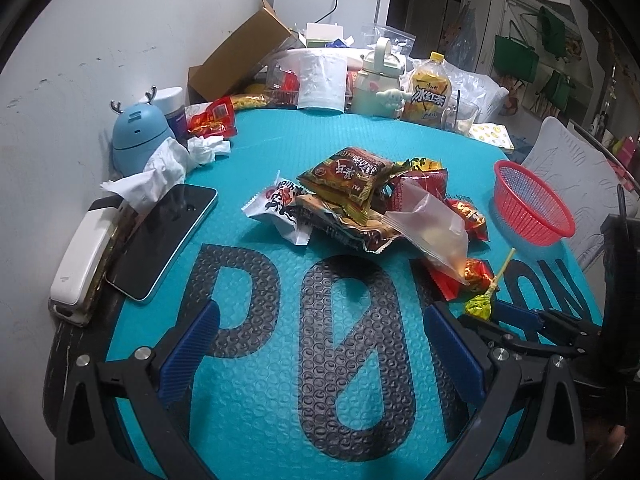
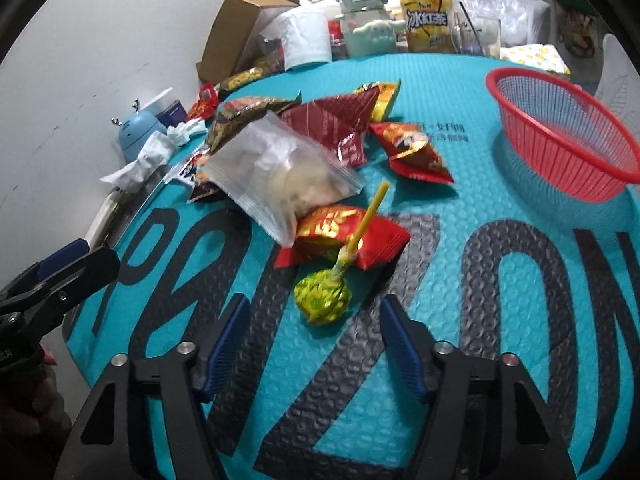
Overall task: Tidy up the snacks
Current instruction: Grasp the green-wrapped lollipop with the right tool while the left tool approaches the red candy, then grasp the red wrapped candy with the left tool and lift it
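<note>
A pile of snack packets (image 1: 352,196) lies on the teal mat (image 1: 260,420); it also shows in the right wrist view (image 2: 320,140). A clear bag (image 2: 280,172) lies on top, also in the left wrist view (image 1: 432,228). A green-wrapped lollipop (image 2: 322,294) with a yellow stick lies at the pile's near edge, leaning on a red packet (image 2: 348,236). A red mesh basket (image 2: 560,132) stands empty to the right, seen too in the left wrist view (image 1: 532,204). My right gripper (image 2: 314,314) is open, its blue pads either side of the lollipop. My left gripper (image 1: 320,320) is open and empty, short of the pile.
A phone (image 1: 164,240), a white case (image 1: 80,272), tissues (image 1: 160,172) and a blue deer-shaped gadget (image 1: 136,136) sit at the left edge by the wall. A cardboard box (image 1: 240,52), tissue roll (image 2: 304,40), pale green bottle (image 1: 376,80), iced-tea bottle (image 1: 428,88) and glass (image 1: 460,116) crowd the back.
</note>
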Tool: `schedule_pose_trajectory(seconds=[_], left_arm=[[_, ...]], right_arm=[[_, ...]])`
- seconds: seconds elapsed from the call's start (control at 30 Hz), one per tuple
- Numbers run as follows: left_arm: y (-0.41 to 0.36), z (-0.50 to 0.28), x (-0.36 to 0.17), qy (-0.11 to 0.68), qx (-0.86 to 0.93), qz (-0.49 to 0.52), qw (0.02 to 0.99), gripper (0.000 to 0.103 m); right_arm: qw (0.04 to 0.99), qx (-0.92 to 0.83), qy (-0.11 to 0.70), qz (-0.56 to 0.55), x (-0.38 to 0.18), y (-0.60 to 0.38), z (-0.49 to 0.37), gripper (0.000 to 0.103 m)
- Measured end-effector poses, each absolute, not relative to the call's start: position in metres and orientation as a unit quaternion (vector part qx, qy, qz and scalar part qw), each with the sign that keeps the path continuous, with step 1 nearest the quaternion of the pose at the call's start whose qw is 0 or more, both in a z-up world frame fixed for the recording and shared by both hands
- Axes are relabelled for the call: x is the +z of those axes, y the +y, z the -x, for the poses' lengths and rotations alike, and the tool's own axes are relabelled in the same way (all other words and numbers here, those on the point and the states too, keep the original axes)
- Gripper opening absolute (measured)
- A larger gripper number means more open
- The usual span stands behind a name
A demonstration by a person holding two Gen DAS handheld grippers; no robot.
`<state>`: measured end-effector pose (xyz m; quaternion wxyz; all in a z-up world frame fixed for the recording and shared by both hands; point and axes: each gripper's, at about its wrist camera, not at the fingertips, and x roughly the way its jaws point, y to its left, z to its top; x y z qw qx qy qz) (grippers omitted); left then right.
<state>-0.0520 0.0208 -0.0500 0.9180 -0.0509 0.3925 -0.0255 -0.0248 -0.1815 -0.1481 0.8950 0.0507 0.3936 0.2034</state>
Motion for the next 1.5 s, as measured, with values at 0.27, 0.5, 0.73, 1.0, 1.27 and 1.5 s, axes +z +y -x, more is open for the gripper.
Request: schedule_pose_trajectory(seconds=[0.27,0.5,0.73,1.0,1.27,1.5], left_arm=[[0.012,0.038,-0.056,0.408,-0.041,0.055,0.911,0.103],[-0.016,0.024,-0.06,0.423,-0.081,0.047,0.901,0.103],[-0.052,0.011,-0.065,0.432,-0.127,0.037,0.892,0.103],[-0.083,-0.004,-0.07,0.441,-0.161,0.03,0.883,0.103],[-0.107,-0.024,-0.087,0.459,-0.17,0.014,0.872,0.103],[-0.116,-0.032,-0.095,0.475,-0.156,-0.024,0.866,0.088]], right_arm=[[0.893,0.215,0.391,-0.047,-0.151,-0.182,0.021,0.027],[0.896,0.219,0.383,-0.055,-0.144,-0.201,0.031,0.027],[0.905,0.189,0.375,-0.068,-0.14,-0.237,0.036,0.027],[0.912,0.173,0.365,-0.075,-0.136,-0.262,0.038,0.027],[0.913,0.156,0.365,-0.095,-0.138,-0.285,0.037,0.027],[0.915,0.14,0.362,-0.109,-0.14,-0.295,0.035,0.027]])
